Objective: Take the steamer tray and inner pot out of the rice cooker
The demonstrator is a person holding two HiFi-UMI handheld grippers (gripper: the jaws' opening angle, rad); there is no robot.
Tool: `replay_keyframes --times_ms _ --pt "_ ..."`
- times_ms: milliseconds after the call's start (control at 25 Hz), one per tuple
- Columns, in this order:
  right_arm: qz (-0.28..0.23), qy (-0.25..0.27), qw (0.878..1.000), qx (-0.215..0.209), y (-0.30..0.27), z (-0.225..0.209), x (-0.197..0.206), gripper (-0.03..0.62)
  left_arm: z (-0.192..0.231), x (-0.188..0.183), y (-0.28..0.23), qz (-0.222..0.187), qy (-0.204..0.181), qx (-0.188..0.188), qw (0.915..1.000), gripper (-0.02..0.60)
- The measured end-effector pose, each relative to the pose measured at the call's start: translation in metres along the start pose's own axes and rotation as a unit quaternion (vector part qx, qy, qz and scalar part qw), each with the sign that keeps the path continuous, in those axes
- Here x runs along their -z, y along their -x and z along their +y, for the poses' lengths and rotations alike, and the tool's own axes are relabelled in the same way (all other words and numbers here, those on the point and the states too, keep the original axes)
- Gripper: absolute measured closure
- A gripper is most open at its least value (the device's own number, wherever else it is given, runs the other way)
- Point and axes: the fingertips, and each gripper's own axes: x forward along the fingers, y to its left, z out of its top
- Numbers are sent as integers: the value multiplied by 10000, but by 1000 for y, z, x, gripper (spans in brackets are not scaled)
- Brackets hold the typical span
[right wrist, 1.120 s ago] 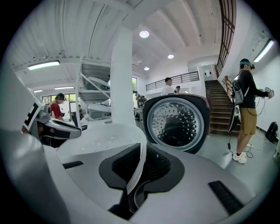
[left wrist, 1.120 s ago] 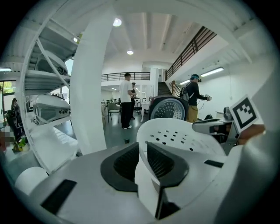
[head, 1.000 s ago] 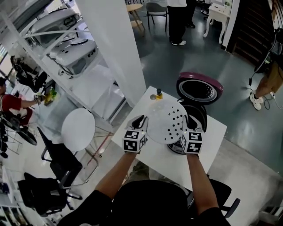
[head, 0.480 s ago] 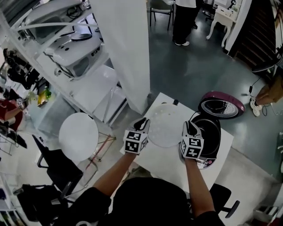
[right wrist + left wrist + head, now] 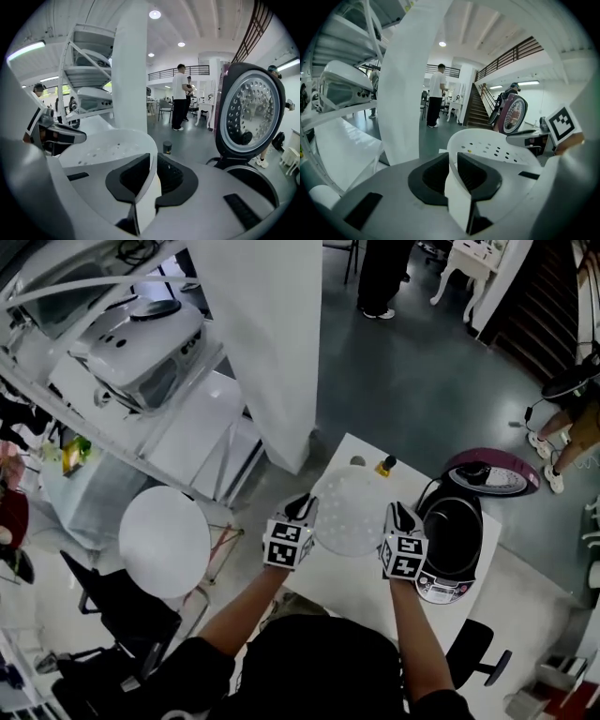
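The steamer tray is already out of the rice cooker. It hangs over the desk at the cooker's 9 o'clock, with a small bottle at the tray's 12 o'clock. Whether the tray touches the desk cannot be told. The inner pot sits in the open cooker under the raised lid, so about half the job looks done: setting the tray down and lifting the pot remain.

The left tool pinches the tray's thin rim at its 9 o'clock, with the jaws nearly together and both pads pressed on the white edge. The right tool grips the opposite rim at 3 o'clock the same way, through a narrow gap filled by the edge.
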Motion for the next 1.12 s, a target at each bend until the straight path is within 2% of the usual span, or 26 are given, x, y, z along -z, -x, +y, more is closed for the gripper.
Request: replay_keyframes --times_ms 160,400,600,760,920,1120 --pt "259 -53 9996 28 -20 6 32 556 11 26 -15 279 -89 121 9995 526" --pt "593 -164 9981 23 -60 17 82 553 35 68 -47 592 -182 44 9981 526" --pt "814 -372 9960 86 -83 14 118 554 42 95 -72 791 -455 193 9956 523" --pt "957 -445 9944 108 -101 16 143 554 52 118 -92 927 -417 251 9945 525" --pt "1083 -574 9924 143 -112 13 170 554 54 136 -106 905 -31 337 9953 528" --pt "1180 -570 9913 152 -122 17 190 554 60 159 -115 1063 -8 375 9936 528"
